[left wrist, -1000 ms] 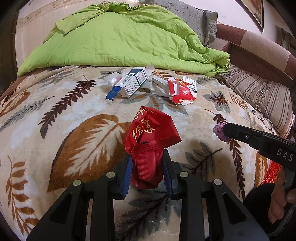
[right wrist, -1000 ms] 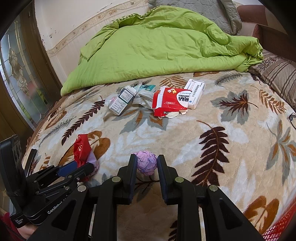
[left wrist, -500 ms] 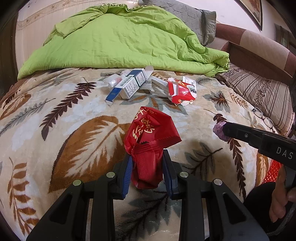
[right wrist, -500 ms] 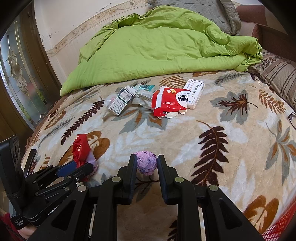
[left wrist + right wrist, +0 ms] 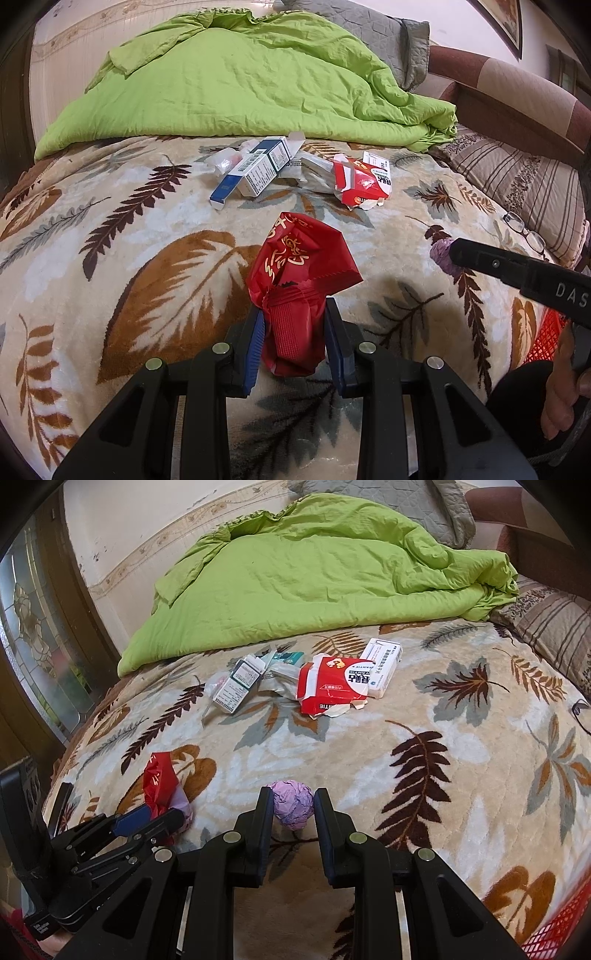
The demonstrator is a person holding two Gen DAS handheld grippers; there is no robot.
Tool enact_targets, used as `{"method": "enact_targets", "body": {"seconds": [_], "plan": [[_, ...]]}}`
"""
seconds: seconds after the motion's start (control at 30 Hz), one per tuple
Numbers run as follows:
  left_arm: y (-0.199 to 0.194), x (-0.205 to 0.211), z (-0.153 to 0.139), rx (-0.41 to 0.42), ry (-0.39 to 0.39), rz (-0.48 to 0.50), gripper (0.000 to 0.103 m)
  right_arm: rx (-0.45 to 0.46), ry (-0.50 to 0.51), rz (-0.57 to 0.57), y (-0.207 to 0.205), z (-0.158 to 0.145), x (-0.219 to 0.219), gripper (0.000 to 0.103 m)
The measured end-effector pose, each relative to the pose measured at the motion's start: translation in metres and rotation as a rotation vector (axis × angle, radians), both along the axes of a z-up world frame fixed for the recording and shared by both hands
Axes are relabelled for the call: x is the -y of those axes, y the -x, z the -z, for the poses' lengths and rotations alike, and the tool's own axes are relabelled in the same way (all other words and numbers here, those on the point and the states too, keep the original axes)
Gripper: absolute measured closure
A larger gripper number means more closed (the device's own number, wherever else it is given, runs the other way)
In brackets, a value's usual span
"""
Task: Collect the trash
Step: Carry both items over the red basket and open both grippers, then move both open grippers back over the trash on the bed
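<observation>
Red wrapper (image 5: 295, 295) clamped between left jaws.

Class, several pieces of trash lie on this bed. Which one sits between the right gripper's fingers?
The crumpled purple paper ball, small and round. The red wrapper is in the left gripper; the boxes lie farther off.

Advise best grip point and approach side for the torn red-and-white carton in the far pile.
Take the red-and-white carton across its near, crumpled red edge, coming from the front. It lies flattened and torn open there, thin enough to pinch; the white box flanks its right and a crumpled wrapper its left.
</observation>
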State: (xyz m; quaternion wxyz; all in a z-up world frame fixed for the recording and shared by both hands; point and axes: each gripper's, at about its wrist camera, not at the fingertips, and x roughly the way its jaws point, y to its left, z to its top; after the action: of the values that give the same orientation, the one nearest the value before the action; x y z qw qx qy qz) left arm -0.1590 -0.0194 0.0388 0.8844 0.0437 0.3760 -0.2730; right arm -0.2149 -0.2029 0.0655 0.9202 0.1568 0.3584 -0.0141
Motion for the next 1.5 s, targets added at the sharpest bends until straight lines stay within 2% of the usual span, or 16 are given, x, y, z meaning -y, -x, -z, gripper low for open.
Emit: {"method": "enact_targets", "body": {"seconds": [0.17,0.33,0.5,0.63,0.8,0.97,1.03,1.1,1.17,1.27,1.5], "plan": [[0.004,0.006,-0.003,-0.012,0.039,0.082,0.074,0.017,-0.077,0.035,0.022,-0.009,0.014,0.079],[0.019,0.026,-0.011,-0.011,0.050,0.205,0.074,0.025,-0.130,0.108,0.073,-0.020,0.045,0.079],[0.047,0.061,-0.032,0.002,0.052,0.356,0.074,0.013,-0.179,0.260,0.139,-0.023,0.094,0.079],[0.077,0.110,-0.055,0.010,0.059,0.530,0.074,0.030,-0.201,0.429,0.200,-0.027,0.139,0.079],[0.121,0.181,-0.074,-0.078,0.089,0.756,0.073,0.036,-0.211,0.596,0.260,-0.026,0.181,0.079],[0.168,0.239,-0.078,-0.186,0.094,0.906,0.073,0.054,-0.241,0.712,0.299,-0.023,0.212,0.077],[0.181,0.261,-0.075,-0.201,0.071,0.933,0.072,0.064,-0.254,0.747,0.310,-0.022,0.221,0.077],[0.187,0.274,-0.071,-0.240,0.067,0.949,0.054,0.061,-0.259,0.780,0.319,-0.020,0.228,0.076],[0.190,0.283,-0.066,-0.271,0.066,0.940,0.049,0.067,-0.280,0.810,0.328,-0.019,0.236,0.059],[0.184,0.278,-0.064,-0.291,0.072,0.932,0.048,0.076,-0.256,0.824,0.332,-0.022,0.236,0.049],[0.166,0.250,-0.072,-0.213,0.083,0.820,0.039,0.076,-0.208,0.748,0.305,-0.032,0.224,0.048]]}}
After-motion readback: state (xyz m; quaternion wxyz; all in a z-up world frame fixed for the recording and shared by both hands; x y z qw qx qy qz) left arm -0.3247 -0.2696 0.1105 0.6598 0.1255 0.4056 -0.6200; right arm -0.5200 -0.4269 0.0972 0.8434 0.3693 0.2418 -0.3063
